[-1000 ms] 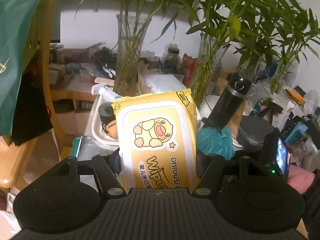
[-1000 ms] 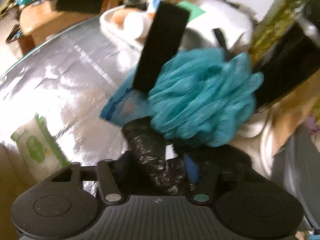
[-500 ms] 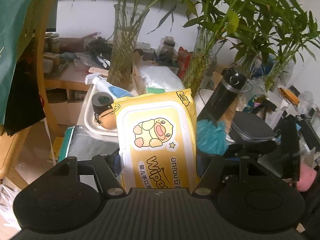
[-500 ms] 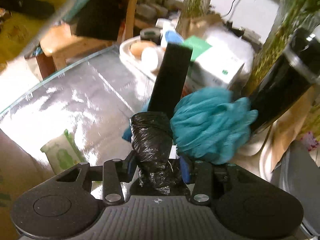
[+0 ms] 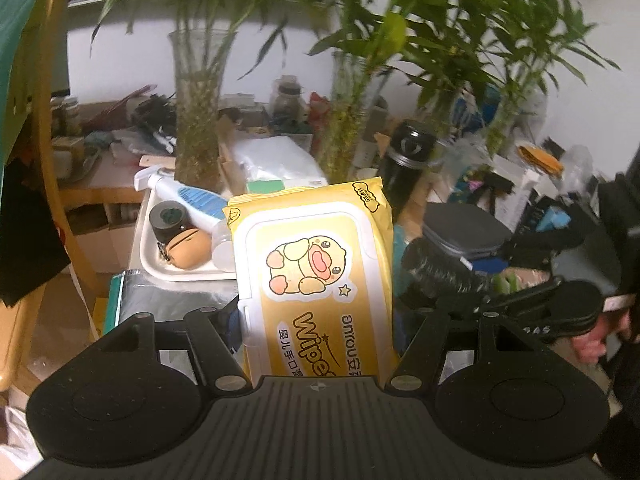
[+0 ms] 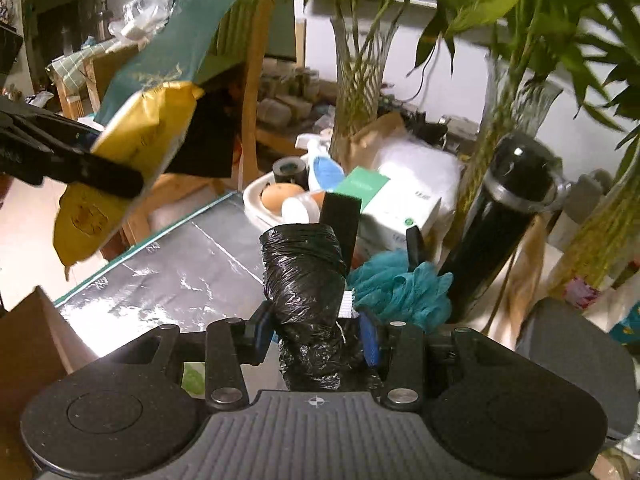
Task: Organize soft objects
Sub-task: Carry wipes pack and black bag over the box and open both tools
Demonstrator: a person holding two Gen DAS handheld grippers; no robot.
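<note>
- Left gripper (image 5: 320, 336): jaws clamped on a yellow rectangular soft pack of wet wipes w/ a cartoon duck on its white lid (image 5: 316, 272). Pack stands upright betw. the fingers, held up in the air; from the right wrist cam the same pack (image 6: 132, 148) hangs off to the left above the table edge.
- Right gripper (image 6: 316, 336): jaws have just been closing, now pinched on a crumpled roll of black plastic bags (image 6: 304, 292), which sticks up and fwd betw. the blue pads.
- Just beyond the roll, right side: teal mesh bath pouf (image 6: 400, 288) lying on the table, next to a tall black flask (image 6: 500, 220).
- Behind: white oval tray (image 6: 256, 208) w/ small items, white box w/ green corner (image 6: 400, 196), glass vases w/ green bamboo stems (image 6: 360, 72).
- Silver foil-like table top (image 6: 172, 280) below, mostly bare near the grippers.
</note>
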